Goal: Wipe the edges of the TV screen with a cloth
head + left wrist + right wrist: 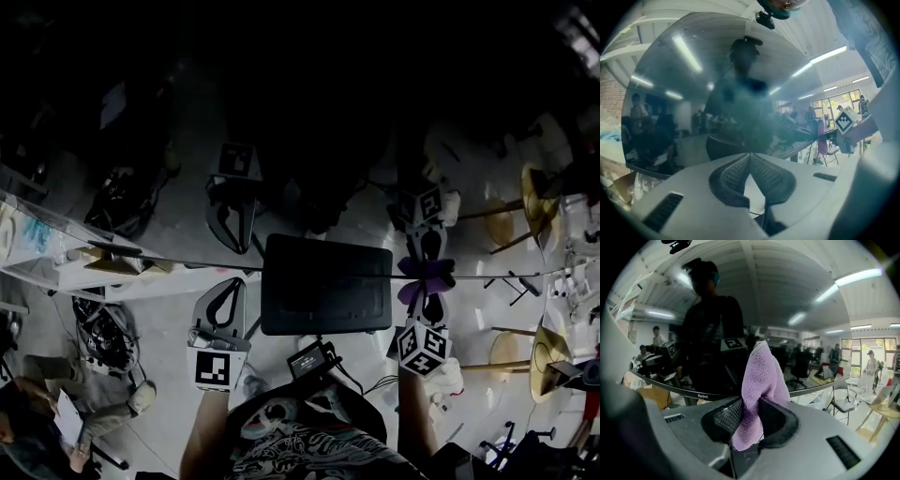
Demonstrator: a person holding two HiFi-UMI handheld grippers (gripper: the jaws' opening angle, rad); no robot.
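Farthest left, left gripper [228, 286] low by the bottom border of the TV screen [309, 131], its cube with square markers [214, 367] nearest the person. Jaws together at the tips, pads [729, 176] meeting in a point, nothing pinched between them. Tips just beside the screen's lower border, well apart from the cloth.

Across the middle, dark glossy panel filling both gripper views, thin lower border running side to side.

Farthest right, right gripper [428, 305] clamped on the purple cloth [427, 274], pads closed narrow on its folded middle. Cloth standing up past the jaw tips as a soft peak, short tail hanging below the pads. Peak right at the screen's lower border, seemingly pressed against it, though too dim in the head view to be sure of contact.
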